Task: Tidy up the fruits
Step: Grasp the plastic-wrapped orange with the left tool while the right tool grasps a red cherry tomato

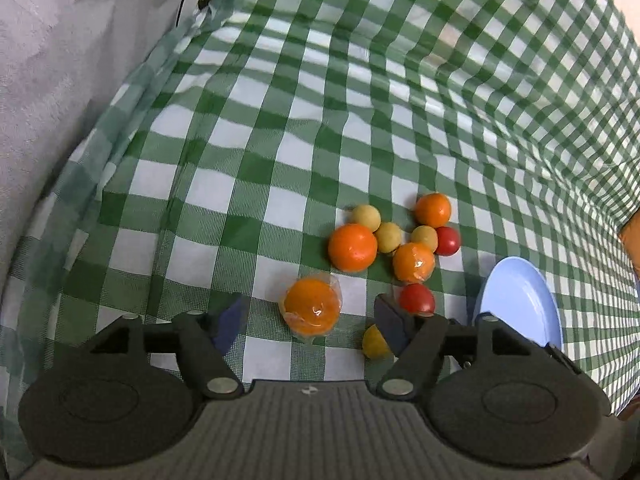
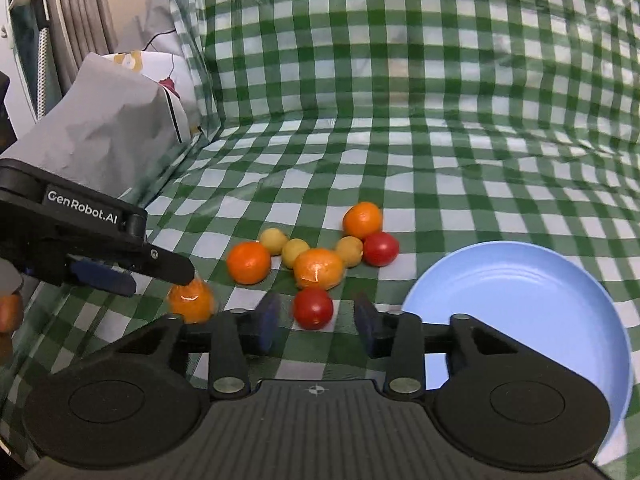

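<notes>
Both grippers were spread wide: the left gripper (image 1: 310, 322) framed a wrapped orange (image 1: 311, 309), the right gripper (image 2: 316, 322) a red tomato (image 2: 313, 308) just left of the empty blue plate (image 2: 540, 280), presumably for sorting.

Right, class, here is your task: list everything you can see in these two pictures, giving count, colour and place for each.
oranges: four, orange, on the cloth; two in clear wrap
yellow fruits: four, pale yellow; three in the cluster, one nearer, partly hidden
red fruits: two, red; one at the cluster's right edge, one nearer
plate: one, light blue, right of the fruit
cloth: one, green and white checks, under everything
crumpled sheet: one, grey, far left
left gripper: black, open either side of a wrapped orange
right gripper: black, open either side of the nearer red fruit
</notes>
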The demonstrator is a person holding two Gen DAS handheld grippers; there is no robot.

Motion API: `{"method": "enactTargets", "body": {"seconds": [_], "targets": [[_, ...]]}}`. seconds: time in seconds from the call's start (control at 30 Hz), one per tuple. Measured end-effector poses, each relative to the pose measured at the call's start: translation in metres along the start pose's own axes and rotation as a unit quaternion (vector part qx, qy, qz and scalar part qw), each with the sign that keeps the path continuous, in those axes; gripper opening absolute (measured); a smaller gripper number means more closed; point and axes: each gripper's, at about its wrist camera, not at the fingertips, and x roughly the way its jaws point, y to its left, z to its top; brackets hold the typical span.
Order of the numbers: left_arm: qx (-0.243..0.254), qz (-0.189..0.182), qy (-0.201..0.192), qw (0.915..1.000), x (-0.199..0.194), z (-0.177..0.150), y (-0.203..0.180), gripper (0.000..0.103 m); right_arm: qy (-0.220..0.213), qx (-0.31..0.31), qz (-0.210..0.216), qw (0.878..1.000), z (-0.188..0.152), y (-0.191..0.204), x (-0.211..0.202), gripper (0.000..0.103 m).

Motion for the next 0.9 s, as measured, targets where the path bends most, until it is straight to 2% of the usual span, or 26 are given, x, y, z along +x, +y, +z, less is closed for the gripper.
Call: {"method": "enactTargets", "body": {"seconds": [0.1, 0.53, 0.7, 0.73, 0.77, 0.8, 0.83, 0.87, 0.9], "targets": [[0.002, 0.009, 0.005, 0.9999, 0.006, 0.001, -0.003, 0.078, 0.007, -0.003, -0.006, 1.000, -0.001, -0.002, 0.009, 0.050], [0.001, 0.030, 0.021, 0.9993, 0.021, 0.002, -0.010, 0.078, 0.046, -0.010, -0.034, 0.998, 0.002, -0.001, 0.053, 0.050], [0.010, 0.035, 0.026, 0.9990, 0.024, 0.001, -0.013, 0.076, 0.049, -0.030, -0.045, 0.997, -0.003, 0.004, 0.061, 0.040], [0.012, 0.036, 0.027, 0.9989, 0.024, 0.001, -0.013, 0.075, 0.047, -0.037, -0.043, 0.997, -0.004, 0.006, 0.061, 0.035], [0.014, 0.036, 0.029, 0.9988, 0.026, 0.001, -0.014, 0.069, 0.045, -0.042, -0.043, 0.997, -0.005, 0.006, 0.061, 0.034], [0.016, 0.035, 0.031, 0.9988, 0.026, 0.001, -0.014, 0.059, 0.042, -0.046, -0.043, 0.997, -0.006, 0.007, 0.060, 0.031], [0.020, 0.034, 0.035, 0.9986, 0.028, 0.000, -0.015, 0.054, 0.041, -0.049, -0.043, 0.997, -0.008, 0.007, 0.059, 0.031], [0.024, 0.036, 0.038, 0.9984, 0.029, 0.000, -0.016, 0.042, 0.040, -0.049, -0.043, 0.997, -0.007, 0.007, 0.059, 0.031], [0.029, 0.039, 0.039, 0.9981, 0.029, -0.001, -0.017, 0.041, 0.039, -0.049, -0.043, 0.997, -0.008, 0.007, 0.059, 0.030]]}}
